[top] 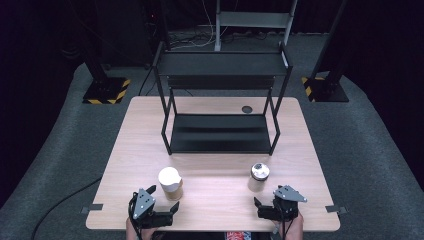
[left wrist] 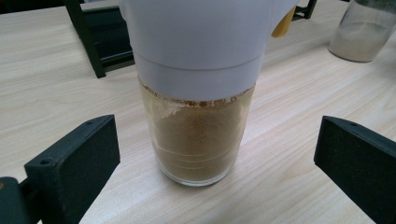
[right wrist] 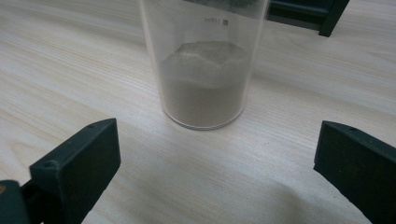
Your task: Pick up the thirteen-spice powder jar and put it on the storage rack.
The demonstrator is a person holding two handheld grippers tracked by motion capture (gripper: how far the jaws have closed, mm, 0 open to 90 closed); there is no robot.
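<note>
Two jars stand on the near half of the table [top: 210, 192]: a white-capped jar [top: 170, 183] of brown powder to the left, and a clear jar with a metal lid [top: 259, 176] holding pale grey powder to the right. Beyond them, toward the far side, a black two-tier shelf rack [top: 220, 100] stands with both tiers bare.

The step in hand looks like the approach before a grasp, each jar lined up for its own tool. The left hand-held gripper [top: 172, 212] sits at the near edge just short of the white-capped jar, jaws spread wide, with nothing between them; in the left gripper view the jar [left wrist: 198, 93] stands centred ahead of the gap. The right hand-held gripper [top: 257, 205] is likewise wide open and empty, just near of the metal-lidded jar, which the right gripper view shows upright [right wrist: 203, 65] ahead of its jaws.

Both hands are low at the near edge, the tools held roughly level and pointing toward the far side. The next move probably calls for sliding each forward until the glass sits between the pads, then closing below the lid without tipping the jar.
</note>
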